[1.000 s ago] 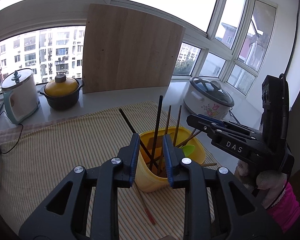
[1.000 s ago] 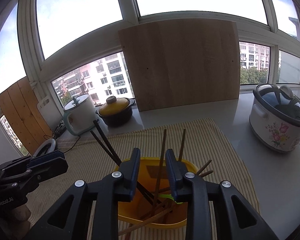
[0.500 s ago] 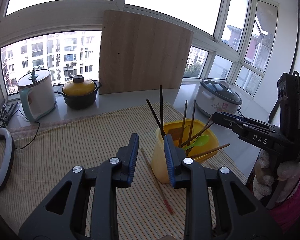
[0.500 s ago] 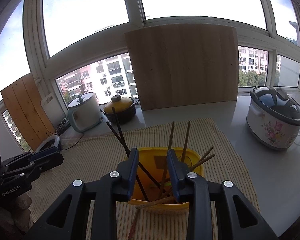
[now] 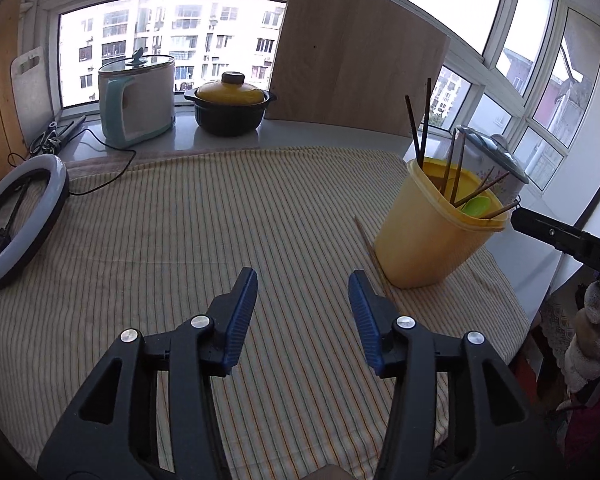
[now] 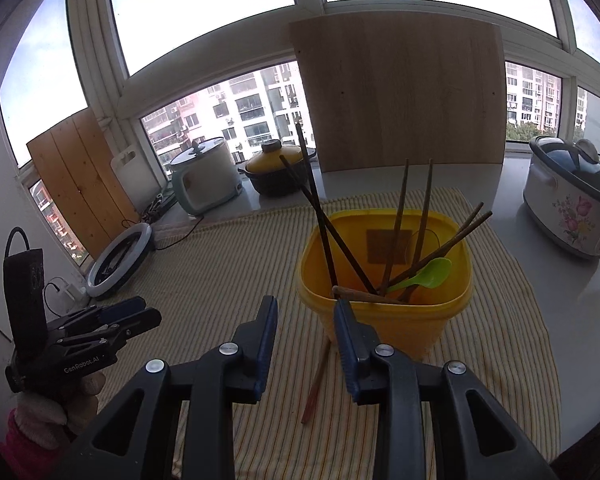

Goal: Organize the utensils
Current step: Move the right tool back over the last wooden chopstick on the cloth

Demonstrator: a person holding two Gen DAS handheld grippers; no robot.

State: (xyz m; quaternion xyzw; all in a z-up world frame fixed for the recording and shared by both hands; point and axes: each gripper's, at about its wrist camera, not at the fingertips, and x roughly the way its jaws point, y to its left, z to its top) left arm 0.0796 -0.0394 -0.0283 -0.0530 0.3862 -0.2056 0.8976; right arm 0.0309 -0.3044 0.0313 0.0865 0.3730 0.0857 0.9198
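A yellow container [image 6: 384, 320] stands on the striped cloth [image 5: 204, 240] and holds several dark and brown chopsticks [image 6: 324, 236] and a green spoon [image 6: 426, 274]. One brown chopstick [image 6: 318, 376] lies on the cloth against the container's near side; in the left wrist view the chopstick [image 5: 366, 240] lies left of the container [image 5: 428, 240]. My left gripper [image 5: 303, 280] hovers over bare cloth left of the container, its jaws opening with nothing between them. My right gripper [image 6: 305, 306] is just in front of the container's left side, its jaws narrowly apart and empty.
Along the window sill stand a pale cooker [image 5: 138, 100], a yellow-lidded black pot [image 5: 230, 110], a leaning wooden board [image 5: 352, 68] and a flowered cooker [image 6: 572, 204]. A ring light [image 5: 16, 216] lies at the cloth's left edge. The table drops off at the right.
The left gripper has swung left and down away from the container, and its jaws have spread wider. The right gripper has drawn back a little from above the container.
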